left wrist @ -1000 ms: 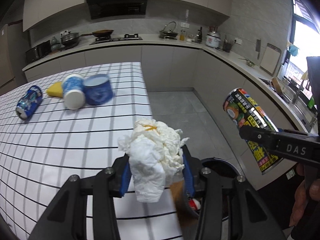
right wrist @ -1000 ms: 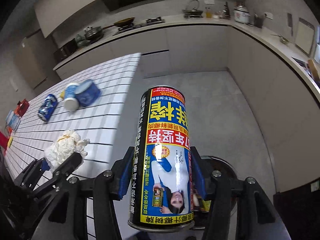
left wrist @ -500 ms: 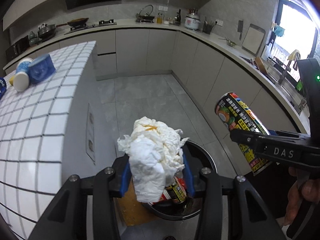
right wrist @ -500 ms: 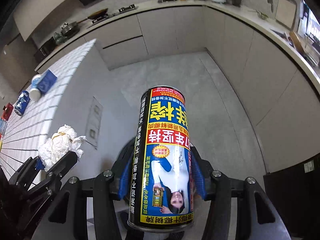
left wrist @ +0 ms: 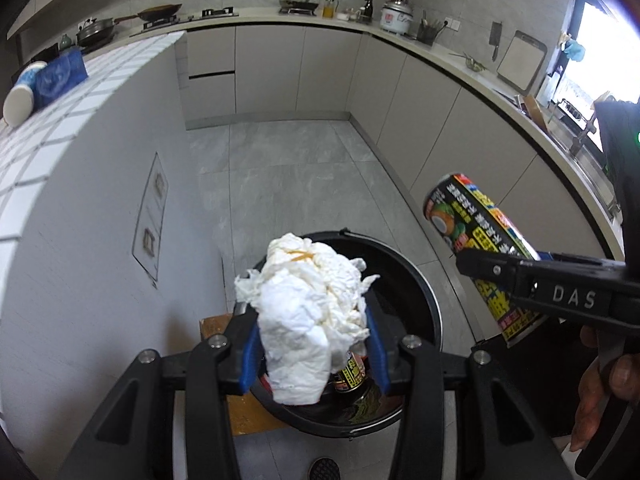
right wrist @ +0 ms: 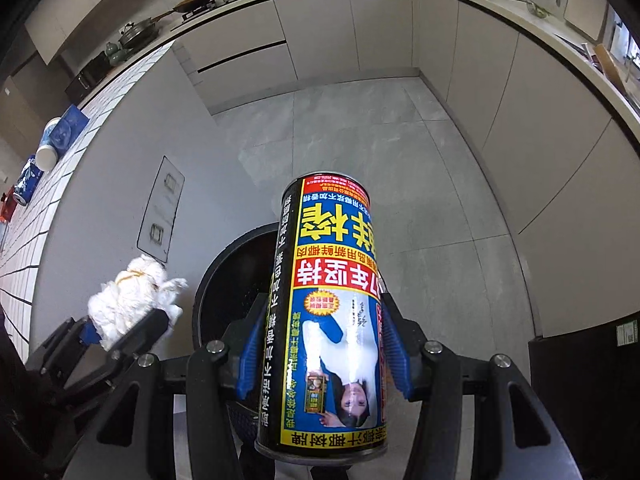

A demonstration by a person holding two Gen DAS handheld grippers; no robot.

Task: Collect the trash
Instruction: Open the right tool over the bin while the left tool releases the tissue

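My left gripper (left wrist: 314, 344) is shut on a crumpled white paper wad (left wrist: 310, 312), held right over the round black trash bin (left wrist: 420, 292) on the floor; a can and other litter lie inside the bin. My right gripper (right wrist: 324, 344) is shut on a tall black, yellow and blue drink can (right wrist: 328, 312), upside down, above the bin's (right wrist: 224, 280) right side. In the left wrist view the drink can (left wrist: 476, 236) and right gripper (left wrist: 500, 272) hang to the right of the bin. The paper wad (right wrist: 128, 300) shows at left in the right wrist view.
The white tiled counter (left wrist: 60, 108) stands at left with a blue-white cup (left wrist: 20, 96), a blue tub (left wrist: 64, 74) and a blue can (right wrist: 26, 180) lying on it. Beige cabinets (left wrist: 440, 120) line the back and right. A cardboard piece (left wrist: 240, 412) lies under the bin. A hand (left wrist: 600, 392) is at lower right.
Both grippers have swung off the counter and come down towards the floor; the bin has grown from a sliver to fill the space under the paper wad and the can. Both grips are unchanged.
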